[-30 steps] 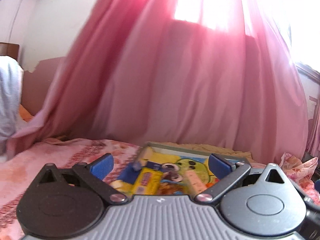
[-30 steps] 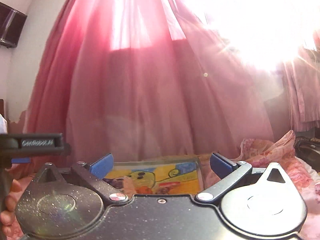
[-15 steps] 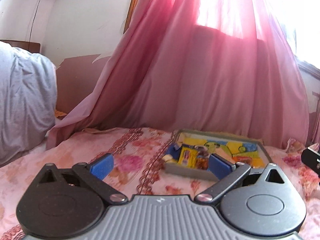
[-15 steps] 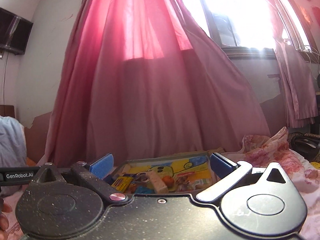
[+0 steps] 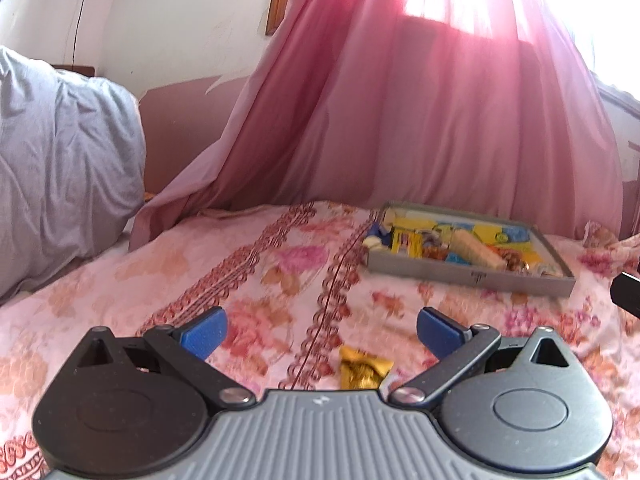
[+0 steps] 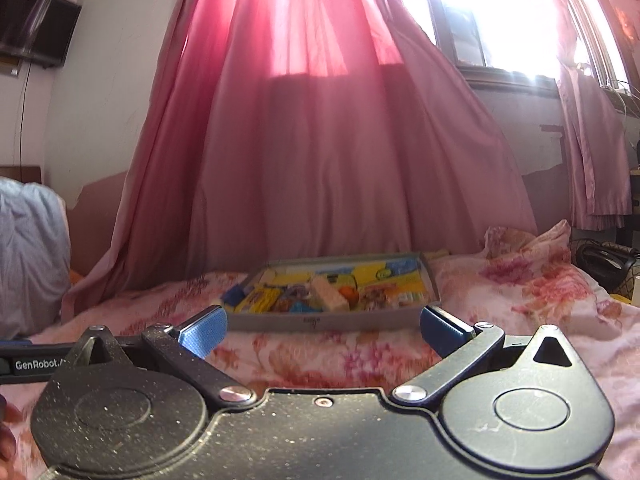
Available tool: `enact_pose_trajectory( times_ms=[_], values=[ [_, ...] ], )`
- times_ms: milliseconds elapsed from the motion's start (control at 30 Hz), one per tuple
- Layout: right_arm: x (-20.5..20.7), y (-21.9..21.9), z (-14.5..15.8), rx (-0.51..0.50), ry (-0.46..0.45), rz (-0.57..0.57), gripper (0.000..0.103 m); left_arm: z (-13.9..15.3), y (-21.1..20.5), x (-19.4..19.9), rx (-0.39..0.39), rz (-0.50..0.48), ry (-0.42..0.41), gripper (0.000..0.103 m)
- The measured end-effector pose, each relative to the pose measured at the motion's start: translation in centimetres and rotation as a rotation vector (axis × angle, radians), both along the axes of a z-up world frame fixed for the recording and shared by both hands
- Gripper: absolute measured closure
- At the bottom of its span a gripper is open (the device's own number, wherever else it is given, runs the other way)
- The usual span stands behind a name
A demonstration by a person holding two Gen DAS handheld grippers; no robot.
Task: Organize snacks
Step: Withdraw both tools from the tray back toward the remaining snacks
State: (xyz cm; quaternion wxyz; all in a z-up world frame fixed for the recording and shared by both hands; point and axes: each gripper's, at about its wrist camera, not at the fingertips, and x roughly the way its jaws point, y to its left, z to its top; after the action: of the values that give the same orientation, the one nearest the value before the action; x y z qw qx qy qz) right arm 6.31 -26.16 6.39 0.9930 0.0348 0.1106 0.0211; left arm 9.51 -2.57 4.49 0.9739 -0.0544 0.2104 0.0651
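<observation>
A shallow grey tray with a cartoon-printed bottom lies on the floral bedspread and holds several wrapped snacks, among them a yellow packet and a long beige bar. A gold-wrapped snack lies alone on the bedspread, close in front of my left gripper, between its spread blue pads. That gripper is open and holds nothing. My right gripper is open too, empty, a short way back from the tray's near wall.
Pink curtains hang behind the bed, under a bright window. A grey-blue pillow sits at the left. A rumpled fold of the floral sheet and dark cables are at the right. A wall TV hangs upper left.
Both grippers have pulled back from the tray, which now looks smaller and farther. The left view has swung left, and the gold-wrapped snack has come into view.
</observation>
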Motion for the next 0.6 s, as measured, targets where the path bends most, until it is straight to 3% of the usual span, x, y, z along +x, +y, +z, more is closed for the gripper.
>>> enact_pose_trajectory(
  times_ms=[233,400,600],
  values=[
    [-0.9,1.4,-2.1,-0.036,0.106,0.005,0.001,-2.1,1.1,-0.6,0.0,0.0,0.068,0.0],
    [-0.3,2.8,-3.9,-0.062,0.19,0.004,0.001,-3.7,2.1,-0.2,-0.041,-0.02,0.151,0.0],
    [0.8,4.0,-5.2,-0.075,0.238,0.025,0.001,-4.8,2.7,0.5,-0.028,-0.031,0.211,0.0]
  ],
)
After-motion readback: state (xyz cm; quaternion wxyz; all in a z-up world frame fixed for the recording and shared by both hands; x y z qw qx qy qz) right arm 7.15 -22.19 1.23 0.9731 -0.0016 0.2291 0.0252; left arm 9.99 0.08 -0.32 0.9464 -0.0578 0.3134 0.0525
